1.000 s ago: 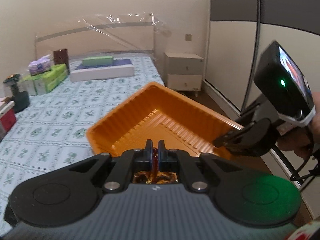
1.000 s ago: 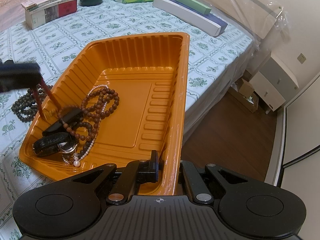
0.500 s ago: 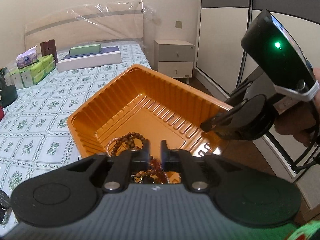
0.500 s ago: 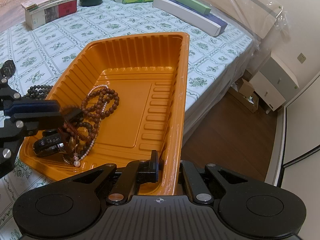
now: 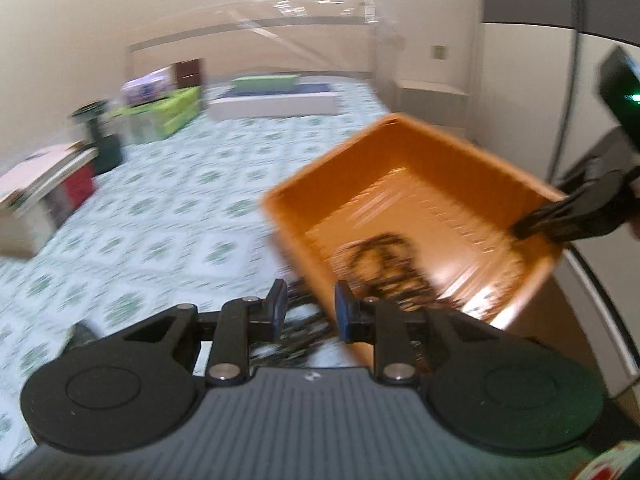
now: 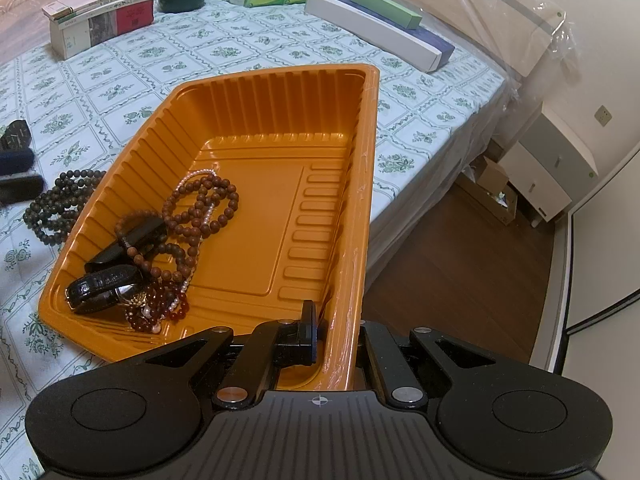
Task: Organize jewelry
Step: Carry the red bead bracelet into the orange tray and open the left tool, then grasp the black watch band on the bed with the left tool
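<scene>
Beads point(image 6: 60, 208) of dark wood lie on the bed just left of the orange tray point(image 6: 362, 184), whose wall my right gripper point(image 6: 334, 332) clamps, so my left gripper point(image 5: 308, 306), jaws just parted and empty, fetches them next.

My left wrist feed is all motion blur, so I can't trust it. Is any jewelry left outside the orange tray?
Observer: Yes. In the right wrist view, one dark bead strand lies on the bedsheet, just beside a long wall of the orange tray.
Operator: Is my left gripper holding anything?
Observer: No. The left gripper is beside that strand. Its jaws have just been opening and nothing is between them.
Operator: What's already in the tray?
Observer: Brown bead strands, a black-strapped watch and red beads, heaped at the end nearest the loose strand.
</scene>
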A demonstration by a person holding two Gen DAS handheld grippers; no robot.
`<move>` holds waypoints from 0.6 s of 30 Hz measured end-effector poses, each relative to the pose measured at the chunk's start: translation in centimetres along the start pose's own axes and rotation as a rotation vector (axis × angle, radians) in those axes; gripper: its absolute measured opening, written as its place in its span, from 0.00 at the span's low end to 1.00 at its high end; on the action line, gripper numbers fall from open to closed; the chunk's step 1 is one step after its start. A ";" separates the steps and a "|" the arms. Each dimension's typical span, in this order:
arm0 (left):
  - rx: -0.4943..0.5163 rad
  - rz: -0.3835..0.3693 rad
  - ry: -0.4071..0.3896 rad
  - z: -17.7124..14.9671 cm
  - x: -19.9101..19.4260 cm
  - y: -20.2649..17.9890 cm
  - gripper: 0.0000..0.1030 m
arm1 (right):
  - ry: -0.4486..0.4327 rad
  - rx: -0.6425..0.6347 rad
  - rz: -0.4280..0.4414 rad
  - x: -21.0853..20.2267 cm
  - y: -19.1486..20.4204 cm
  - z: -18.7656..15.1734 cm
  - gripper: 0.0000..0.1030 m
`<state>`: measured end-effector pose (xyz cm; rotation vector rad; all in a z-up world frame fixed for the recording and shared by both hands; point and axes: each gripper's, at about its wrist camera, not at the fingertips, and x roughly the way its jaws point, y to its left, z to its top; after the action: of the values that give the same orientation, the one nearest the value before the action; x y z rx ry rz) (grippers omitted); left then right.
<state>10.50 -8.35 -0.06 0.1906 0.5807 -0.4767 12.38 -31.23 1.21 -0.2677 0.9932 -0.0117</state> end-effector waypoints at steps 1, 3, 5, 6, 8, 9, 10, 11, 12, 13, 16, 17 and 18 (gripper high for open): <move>-0.009 0.033 0.004 -0.4 -0.2 1.0 0.22 | 0.001 0.000 0.000 0.0 -0.1 0.0 0.04; -0.027 0.104 0.018 -1.2 -0.4 3.3 0.23 | 0.001 0.001 0.001 0.0 0.0 0.0 0.04; -0.050 0.170 0.032 -1.9 -0.5 5.7 0.24 | 0.000 0.000 0.000 0.0 0.0 0.0 0.04; -0.058 0.199 0.036 -2.2 -0.6 6.7 0.24 | 0.000 0.000 0.000 0.0 -0.1 0.0 0.04; -0.070 0.259 0.054 -2.8 -0.5 8.9 0.24 | 0.001 0.000 0.000 0.0 -0.1 0.0 0.04; -0.076 0.280 0.061 -2.9 -0.3 9.8 0.24 | 0.001 0.000 0.000 0.0 0.0 0.0 0.04; -0.084 0.295 0.067 -3.1 -0.2 10.6 0.24 | 0.000 0.000 0.000 0.0 0.0 0.0 0.04; -0.092 0.306 0.075 -3.2 0.0 11.4 0.24 | 0.000 0.000 0.000 0.0 0.0 0.0 0.04; -0.097 0.315 0.083 -3.3 0.3 12.1 0.24 | 0.001 0.000 0.000 0.0 0.0 0.0 0.04; -0.103 0.320 0.090 -3.3 0.7 12.6 0.24 | 0.001 0.001 0.000 0.0 0.0 0.0 0.04; -0.121 0.317 0.100 -3.4 1.5 13.4 0.24 | 0.001 0.000 0.000 -0.1 -0.1 0.0 0.04; -0.125 0.313 0.106 -3.3 1.9 13.7 0.24 | 0.002 0.000 -0.001 0.0 -0.1 0.0 0.04; -0.127 0.310 0.112 -3.3 2.3 13.8 0.24 | 0.002 0.001 -0.001 0.0 -0.1 0.0 0.04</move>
<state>17.24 3.85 -3.55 0.1834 0.6759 -0.1291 12.34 -31.29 1.23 -0.2676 0.9953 -0.0135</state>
